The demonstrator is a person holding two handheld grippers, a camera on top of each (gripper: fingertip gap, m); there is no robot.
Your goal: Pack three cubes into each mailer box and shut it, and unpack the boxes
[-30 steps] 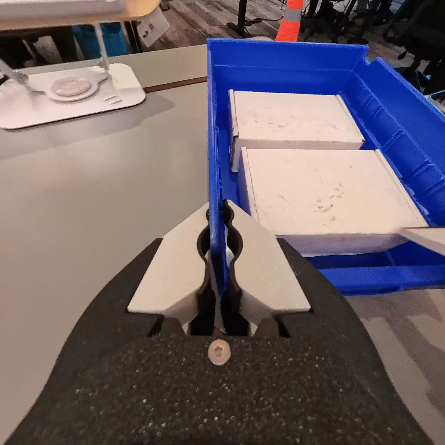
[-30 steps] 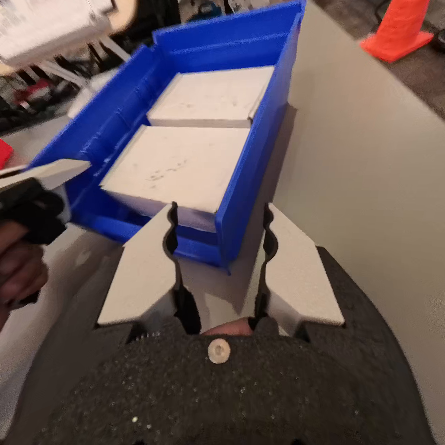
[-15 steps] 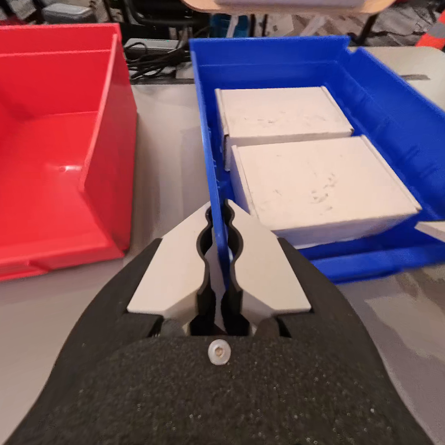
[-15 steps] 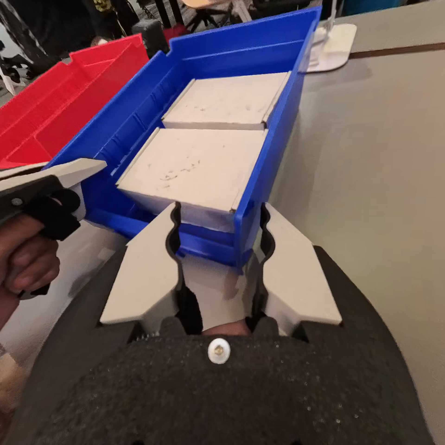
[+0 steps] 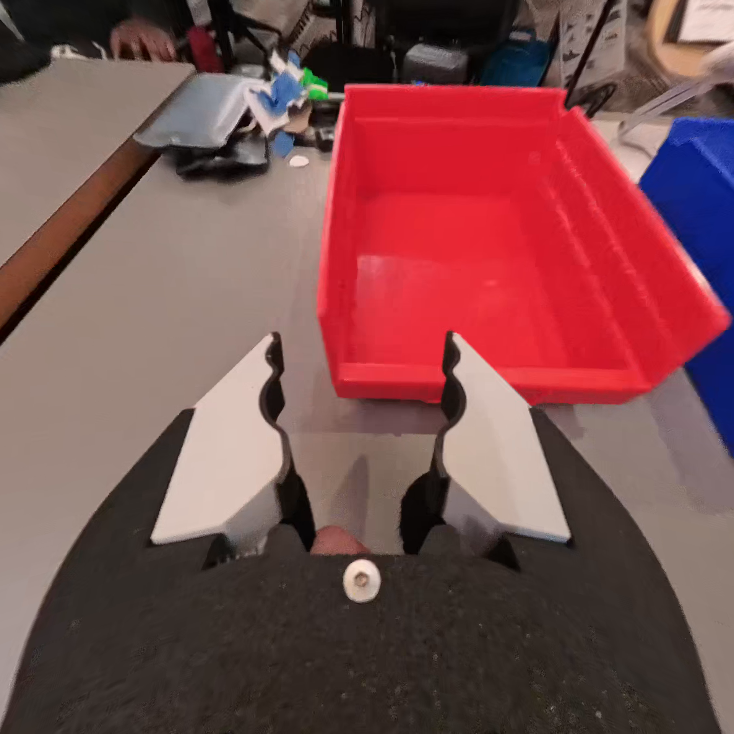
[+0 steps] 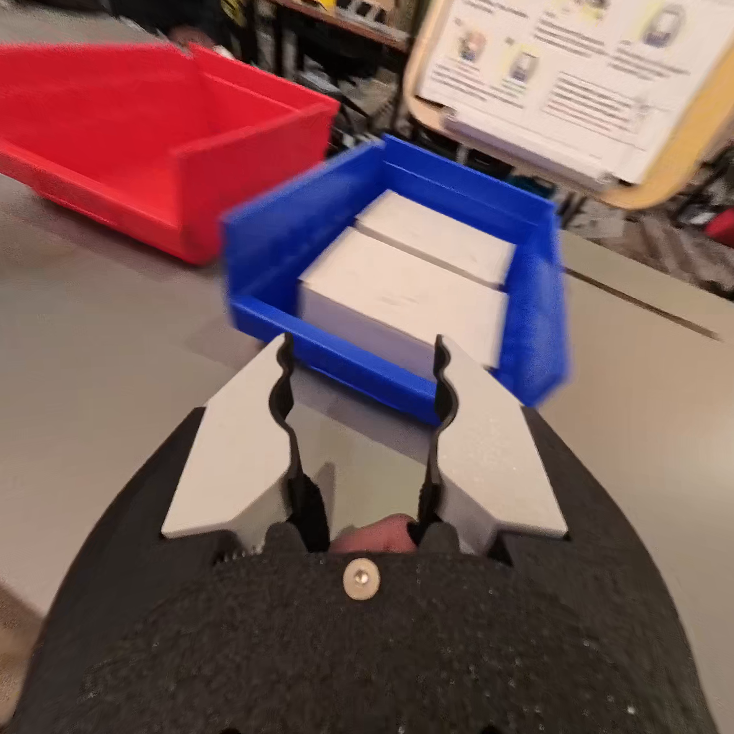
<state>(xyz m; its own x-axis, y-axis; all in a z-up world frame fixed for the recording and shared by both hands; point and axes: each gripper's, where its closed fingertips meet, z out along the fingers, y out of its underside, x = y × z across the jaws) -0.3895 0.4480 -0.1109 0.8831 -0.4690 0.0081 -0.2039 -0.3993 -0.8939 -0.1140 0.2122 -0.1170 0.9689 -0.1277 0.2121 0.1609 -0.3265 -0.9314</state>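
Two closed white mailer boxes, a near one (image 6: 401, 294) and a far one (image 6: 437, 238), lie in a blue bin (image 6: 532, 310) on the grey table. My right gripper (image 6: 360, 341) is open and empty, just in front of the blue bin's low front wall. My left gripper (image 5: 361, 341) is open and empty, in front of the near left corner of a red bin (image 5: 476, 246) that has nothing in it. The blue bin's corner (image 5: 699, 222) shows at the right edge of the left wrist view. No cubes are in view.
The red bin (image 6: 131, 151) stands left of the blue bin. A board with printed sheets (image 6: 576, 79) hangs over the table at the back right. A grey pouch and clutter (image 5: 222, 119) lie at the far edge. A second table (image 5: 59, 131) adjoins on the left.
My left gripper has let go of the blue bin's side wall, opened and swung left to face the red bin. My right gripper has come round to the blue bin's front.
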